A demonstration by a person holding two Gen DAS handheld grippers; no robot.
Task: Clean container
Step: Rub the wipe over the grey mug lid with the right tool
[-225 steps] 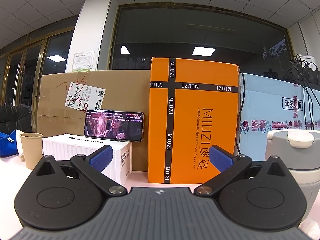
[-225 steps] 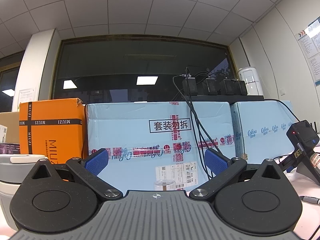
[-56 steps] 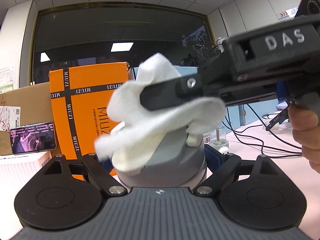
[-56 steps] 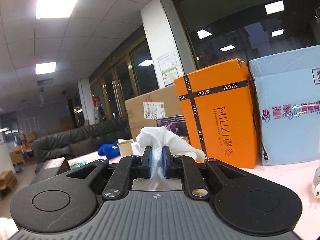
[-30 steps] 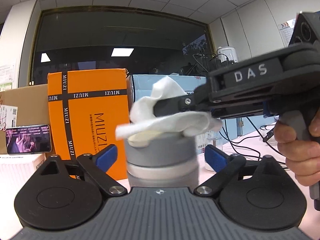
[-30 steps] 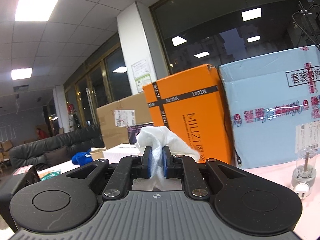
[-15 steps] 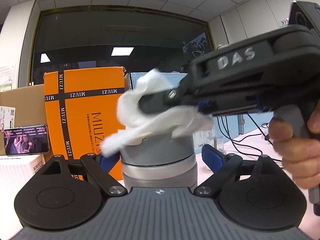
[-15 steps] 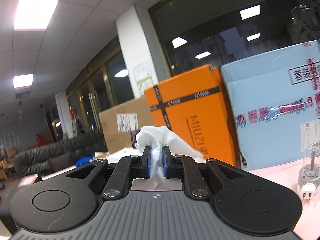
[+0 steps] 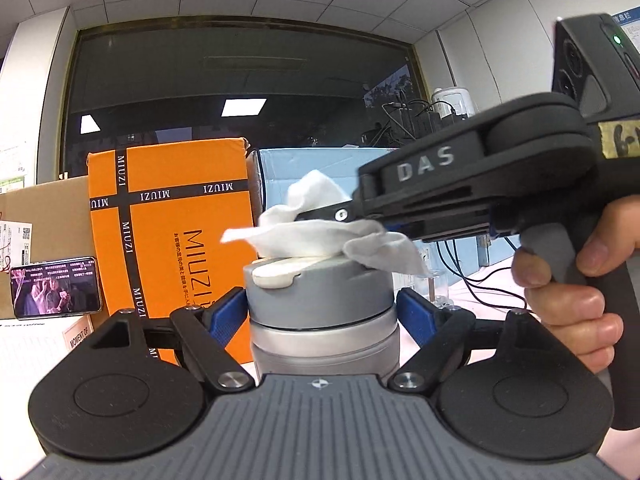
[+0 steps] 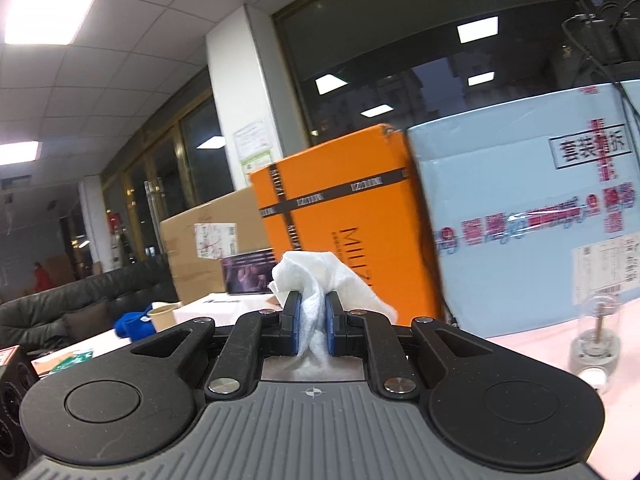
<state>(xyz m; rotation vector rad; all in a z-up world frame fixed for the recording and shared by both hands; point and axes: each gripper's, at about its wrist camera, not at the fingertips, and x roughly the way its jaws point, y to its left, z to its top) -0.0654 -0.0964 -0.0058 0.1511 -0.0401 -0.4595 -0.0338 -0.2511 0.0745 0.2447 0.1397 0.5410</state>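
Observation:
A grey container [image 9: 322,312] with a grey lid and a cream tab stands upright in the left wrist view. My left gripper [image 9: 322,314] is shut on it, one blue pad against each side just under the lid. My right gripper [image 9: 320,213] reaches in from the right, held by a person's hand [image 9: 572,292]. It is shut on a white cloth [image 9: 316,236] that lies flat across the lid's top. In the right wrist view the cloth [image 10: 320,276] bulges up between the shut pads of the right gripper [image 10: 312,320]; the container is hidden below.
An orange MIUZI box [image 9: 172,232] and a light blue box [image 10: 540,220] stand close behind the container. At the left a phone [image 9: 56,286] leans on a cardboard box. Cables and a small glass item [image 10: 596,336] lie on the table to the right.
The left gripper's pads have come in against the container's sides. The right gripper has swept the cloth back and forth over the lid, and the cloth now lies flatter on top.

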